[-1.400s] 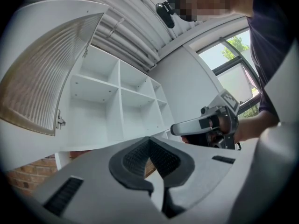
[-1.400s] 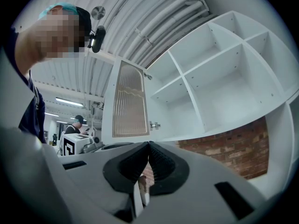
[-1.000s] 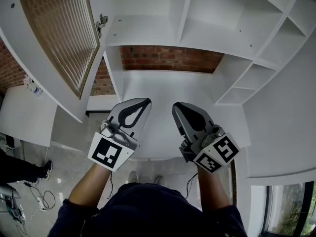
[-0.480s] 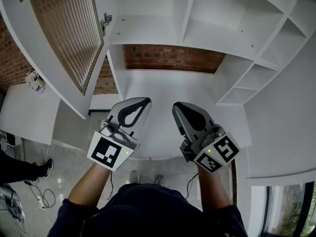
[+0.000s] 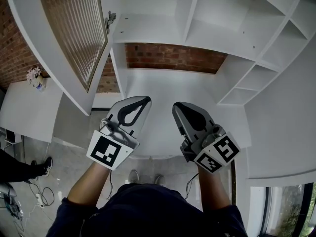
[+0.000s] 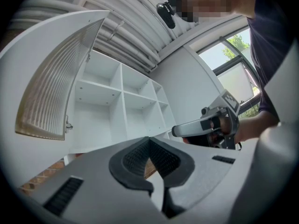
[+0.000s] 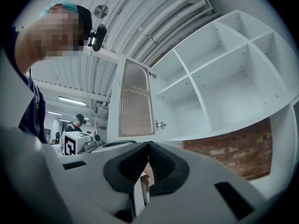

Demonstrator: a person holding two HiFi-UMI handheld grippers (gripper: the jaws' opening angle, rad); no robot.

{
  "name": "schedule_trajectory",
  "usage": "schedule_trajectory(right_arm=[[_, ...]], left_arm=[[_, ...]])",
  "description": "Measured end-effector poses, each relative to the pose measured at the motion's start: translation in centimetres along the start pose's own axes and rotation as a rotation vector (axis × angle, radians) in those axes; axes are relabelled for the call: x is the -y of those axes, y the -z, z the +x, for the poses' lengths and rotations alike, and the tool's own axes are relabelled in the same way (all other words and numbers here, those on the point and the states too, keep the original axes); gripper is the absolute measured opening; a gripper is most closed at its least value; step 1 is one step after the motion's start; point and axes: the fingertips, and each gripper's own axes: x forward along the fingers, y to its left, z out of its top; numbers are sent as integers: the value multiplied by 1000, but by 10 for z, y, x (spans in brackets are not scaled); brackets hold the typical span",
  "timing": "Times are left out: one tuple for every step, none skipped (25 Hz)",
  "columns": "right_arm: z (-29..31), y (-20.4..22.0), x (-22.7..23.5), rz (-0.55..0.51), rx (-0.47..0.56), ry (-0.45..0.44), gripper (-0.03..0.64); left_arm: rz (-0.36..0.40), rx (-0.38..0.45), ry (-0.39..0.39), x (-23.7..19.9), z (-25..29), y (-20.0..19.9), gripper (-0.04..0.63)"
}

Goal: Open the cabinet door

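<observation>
**Two hand-held grippers, both clenched and empty, before an open cabinet**

Item 1. Left gripper (image 5: 145, 102): jaws pressed together, ribbed pads meeting at the tips, nothing between them. It touches nothing and hangs in the air in front of the cabinet (image 5: 222, 28). Its marker cube (image 5: 109, 149) sits at the wrist end.

Item 2. Right gripper (image 5: 176, 106): jaws likewise closed tip to tip, with nothing held. It is beside the left one but apart from it, and clear of every shelf. Its marker cube (image 5: 217, 154) faces upward.

Item 3. Cabinet door (image 5: 69, 38): white frame with a ribbed glass panel, hung at the cabinet's left edge. It stands swung wide open, well away from both grippers. A hinge (image 5: 111, 18) shows at the corner where door and carcass meet.

Item 4. Cabinet interior: bare white shelves and dividers, with a brick wall (image 5: 173, 58) visible beneath.

Limits of view: the door's far end and the cabinet's right side are cut off by the head view's edge. No handle can be made out on the door. A small object (image 5: 34, 78) on the white surface to the left is too small to identify. Only the leg of a second person (image 5: 19, 168) shows.
</observation>
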Motion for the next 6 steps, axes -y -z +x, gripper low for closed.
schedule_trajectory(right_arm=[[0, 0, -1, -1, 0, 0, 26], [0, -1, -1, -1, -1, 0, 26], [0, -2, -2, -1, -1, 1, 25], [0, -2, -2, -2, 0, 1, 26], [0, -3, -2, -2, 0, 2, 26], [0, -4, -3, -2, 1, 2, 26]], left_arm=[[0, 1, -1, 0, -1, -1, 7], [0, 0, -1, 0, -1, -1, 6], [0, -1, 0, 0, -1, -2, 7], [1, -1, 0, 0, -2, -2, 8], [1, -1, 0, 0, -2, -2, 6], [0, 0, 1, -1, -2, -3, 8]])
